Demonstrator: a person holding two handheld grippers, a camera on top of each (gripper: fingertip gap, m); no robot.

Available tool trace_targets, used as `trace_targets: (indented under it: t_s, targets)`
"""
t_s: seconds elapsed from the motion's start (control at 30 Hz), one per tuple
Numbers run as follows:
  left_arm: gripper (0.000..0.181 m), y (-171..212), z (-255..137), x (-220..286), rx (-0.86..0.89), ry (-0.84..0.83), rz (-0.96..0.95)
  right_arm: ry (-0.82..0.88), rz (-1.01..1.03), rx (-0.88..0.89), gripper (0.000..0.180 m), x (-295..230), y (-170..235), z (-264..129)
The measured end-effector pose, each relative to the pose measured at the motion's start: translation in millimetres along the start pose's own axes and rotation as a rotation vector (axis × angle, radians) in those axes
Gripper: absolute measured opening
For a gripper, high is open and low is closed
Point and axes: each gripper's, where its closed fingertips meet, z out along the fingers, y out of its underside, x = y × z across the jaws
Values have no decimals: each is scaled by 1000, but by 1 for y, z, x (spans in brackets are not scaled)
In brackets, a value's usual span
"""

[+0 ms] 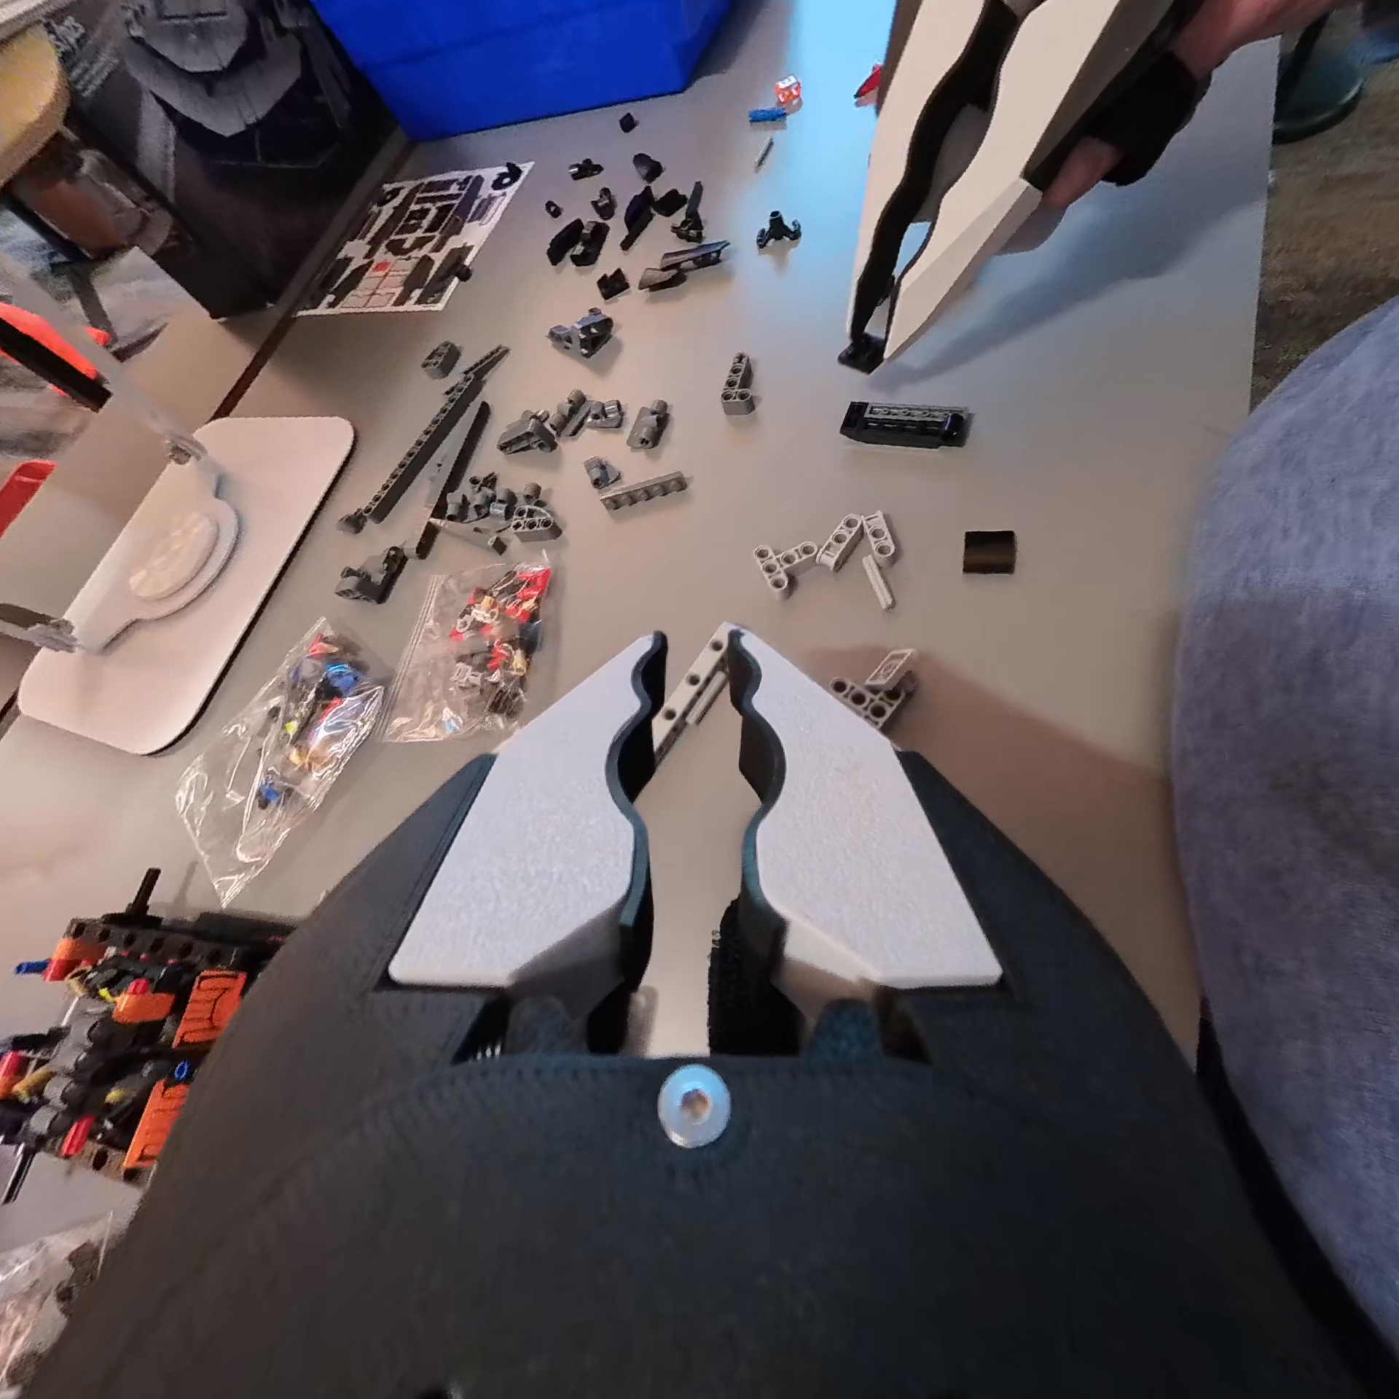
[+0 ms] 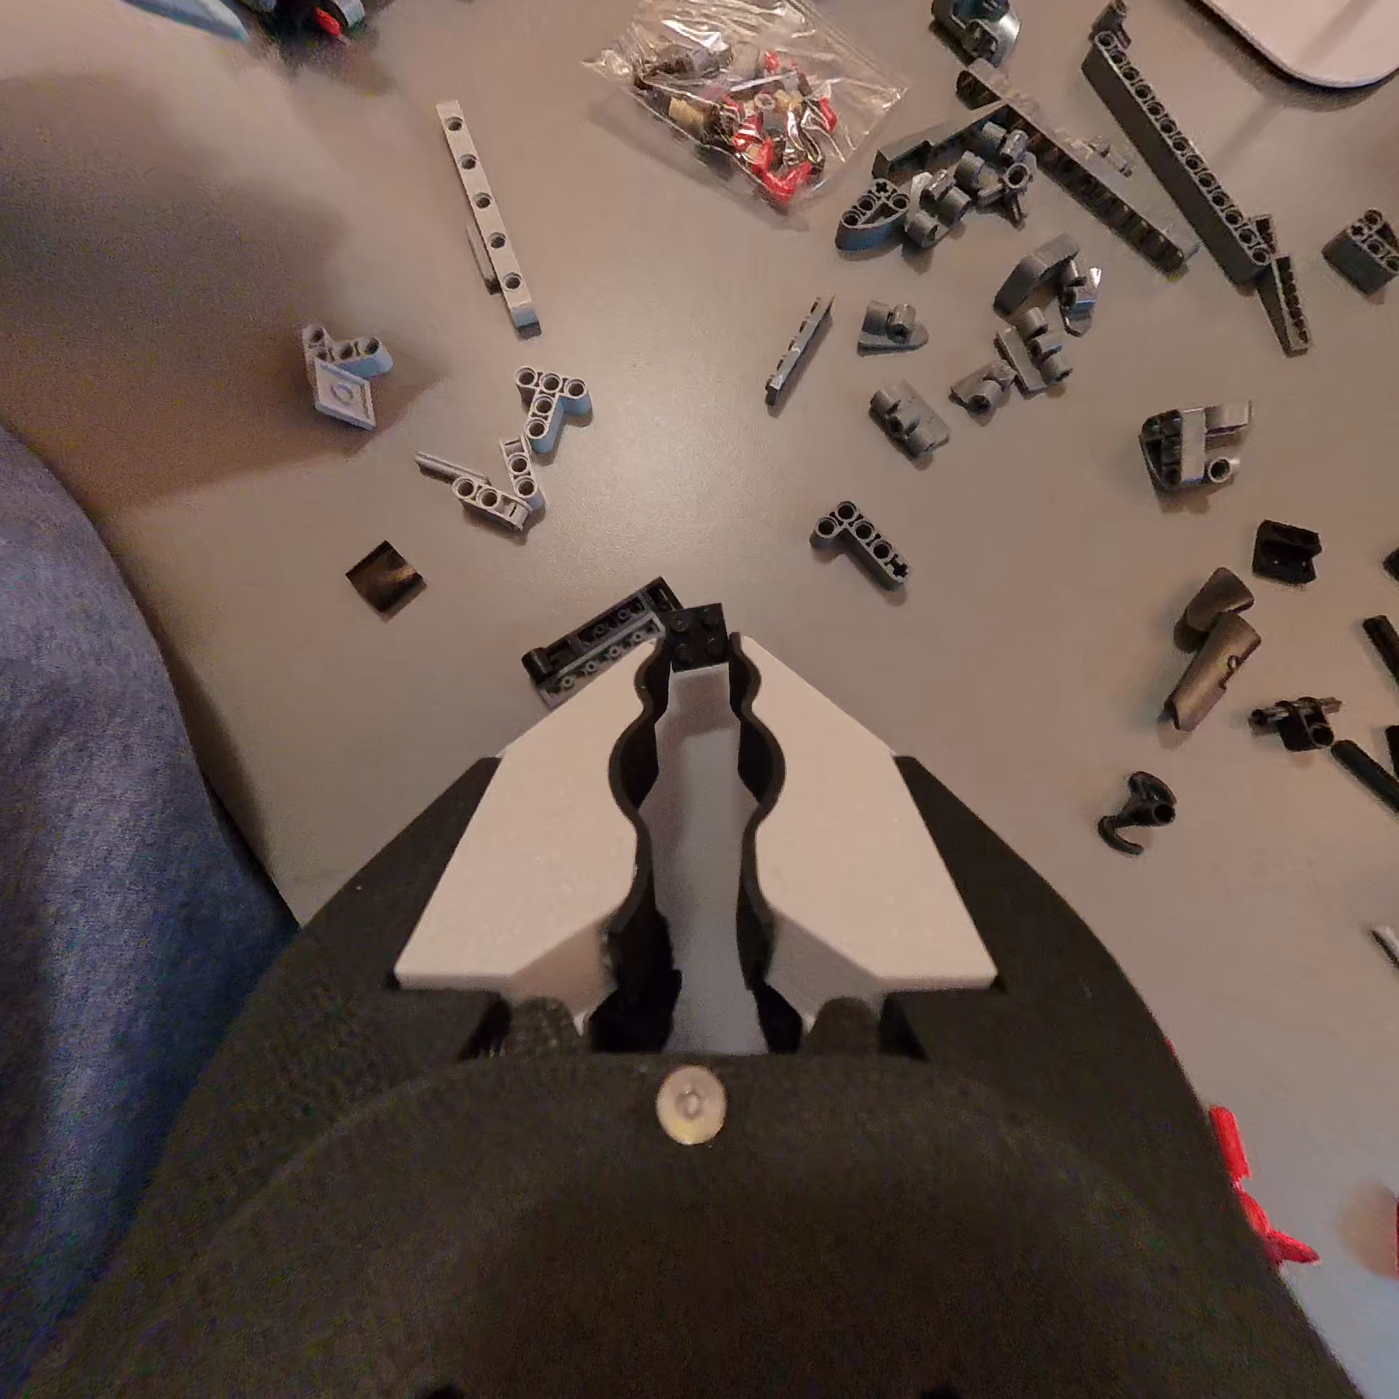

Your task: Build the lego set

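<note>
The right gripper is pinching a small black plate above the black brick; the left gripper is hovering, parted and empty. Near left, a partial model is sitting; many loose pieces are awaiting assembly.

On the bench loose parts lay scattered. Two parts bags sat left of the left tool, a sticker sheet far behind them. The right tool pinched a small square plate above a long plate.
</note>
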Motion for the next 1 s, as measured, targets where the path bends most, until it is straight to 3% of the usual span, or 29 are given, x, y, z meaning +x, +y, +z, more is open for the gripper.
trace_targets:
  t_s: [1.0]
  targets:
    - [15,14,-16,4,0,-8,-51,68,52,-54,18,12,16,6]
